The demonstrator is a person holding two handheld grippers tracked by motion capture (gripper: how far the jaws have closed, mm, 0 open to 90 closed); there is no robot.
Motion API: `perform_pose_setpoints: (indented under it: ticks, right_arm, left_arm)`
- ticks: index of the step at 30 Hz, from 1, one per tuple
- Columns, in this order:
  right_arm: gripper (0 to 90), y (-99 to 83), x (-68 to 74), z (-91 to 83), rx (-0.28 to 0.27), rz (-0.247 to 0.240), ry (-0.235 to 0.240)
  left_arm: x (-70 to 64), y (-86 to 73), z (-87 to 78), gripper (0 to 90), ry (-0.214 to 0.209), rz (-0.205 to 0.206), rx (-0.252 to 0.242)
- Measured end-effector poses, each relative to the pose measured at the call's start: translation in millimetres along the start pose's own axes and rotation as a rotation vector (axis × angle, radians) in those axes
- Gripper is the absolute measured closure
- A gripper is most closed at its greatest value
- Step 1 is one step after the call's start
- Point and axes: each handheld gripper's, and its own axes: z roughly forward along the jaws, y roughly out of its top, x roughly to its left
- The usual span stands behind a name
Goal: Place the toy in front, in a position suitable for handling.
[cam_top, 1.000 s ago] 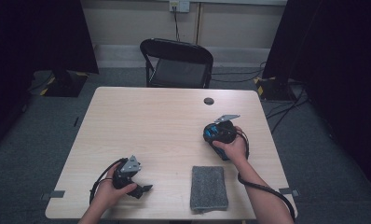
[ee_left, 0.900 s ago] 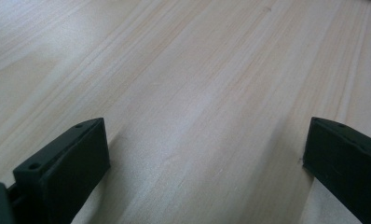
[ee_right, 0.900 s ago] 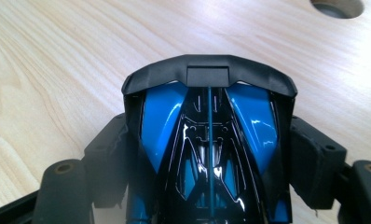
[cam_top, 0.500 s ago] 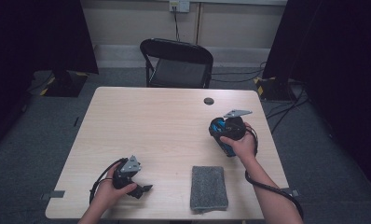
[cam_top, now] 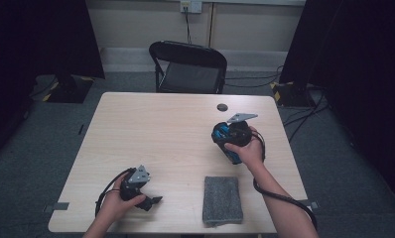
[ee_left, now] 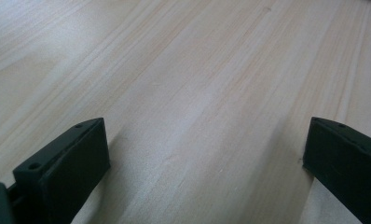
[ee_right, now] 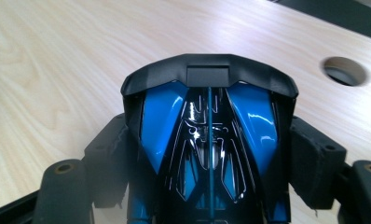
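My right gripper (cam_top: pixel 229 133) is held over the right half of the table (cam_top: pixel 151 129). It is shut on a glossy blue and black mouse-shaped object (cam_top: pixel 231 144). Seen along the right gripper (ee_right: pixel 210 158), the object (ee_right: pixel 207 116) sits between the two pads, which press on its sides. Its black front lip points toward the far table edge. My left gripper (cam_top: pixel 153 201) rests near the front left edge of the table. The left gripper (ee_left: pixel 207 154) stands open, its jaws wide apart over bare wood.
A grey cloth pad (cam_top: pixel 222 200) lies flat near the front edge, below the right hand. A round cable hole (cam_top: pixel 222 107) (ee_right: pixel 344 70) sits near the far edge. A black folding chair (cam_top: pixel 188 67) stands behind the table. Dark curtains flank the room.
My right gripper has shifted slightly toward the far edge and turned with the blue and black object in it. The left gripper has stayed where it was.
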Motion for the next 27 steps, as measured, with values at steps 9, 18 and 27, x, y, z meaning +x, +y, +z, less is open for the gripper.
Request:
perform_pose_setpoints:
  ticks: [9,18,27]
  right_arm:
    - [25.9,16.7,29.9,37.3,0.033,-0.101,0.073]
    - [25.8,17.4,45.7,63.6,0.086,-0.140,0.112]
    - [25.8,13.8,49.8,78.7,0.126,-0.175,0.130]
  left_arm:
    - [0.1,0.0,0.0,0.0,-0.001,0.001,0.000]
    - [0.4,0.0,-0.1,0.0,-0.001,0.005,0.002]
    - [0.5,0.0,0.1,0.0,-0.004,0.003,-0.001]
